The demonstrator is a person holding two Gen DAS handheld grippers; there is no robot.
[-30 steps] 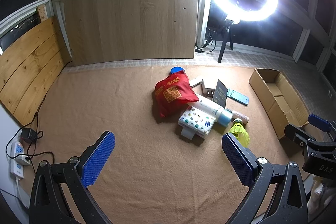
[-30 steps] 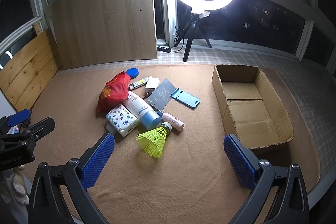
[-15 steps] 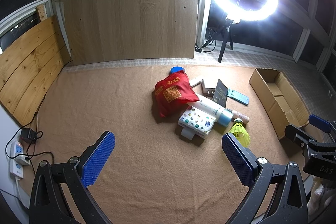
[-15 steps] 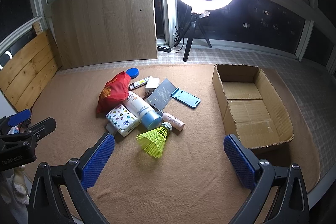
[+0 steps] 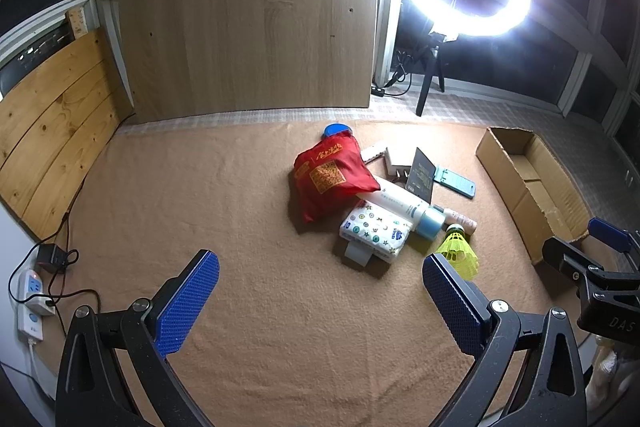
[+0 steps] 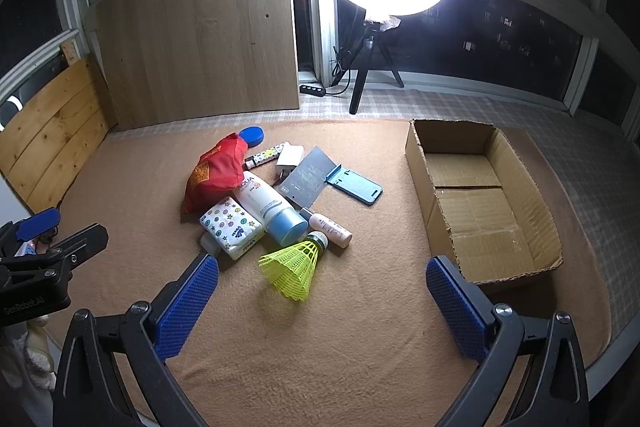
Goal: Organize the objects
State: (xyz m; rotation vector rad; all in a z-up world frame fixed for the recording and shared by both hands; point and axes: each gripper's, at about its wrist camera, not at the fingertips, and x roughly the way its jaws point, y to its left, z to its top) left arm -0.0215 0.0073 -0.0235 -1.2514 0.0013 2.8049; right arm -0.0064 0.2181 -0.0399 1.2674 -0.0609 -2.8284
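Pile of small items mid-blanket [image 6: 360,327], cardboard box [image 6: 480,219] well apart to the right, open top, nothing seen inside.

Yellow shuttlecock [image 6: 294,265] on its side at the pile's near edge: long axis diagonal, cork toward far right, skirt flaring toward near left. Cork close to a small pink bottle [image 6: 330,227], which lies pointing far left to near right.

AQUA tube [image 6: 268,209] lying diagonal, blue cap toward the near side, just beside a star-print tissue pack [image 6: 232,227]. Red pouch [image 6: 216,173] behind them.

Right gripper [image 6: 322,301]: fingers wide apart, holding nothing; shuttlecock just beyond the tips, between them, nearer the left finger.

Left gripper [image 5: 320,297]: fingers wide apart, holding nothing; pile beyond and to the right, shuttlecock [image 5: 458,253] just past the right fingertip.
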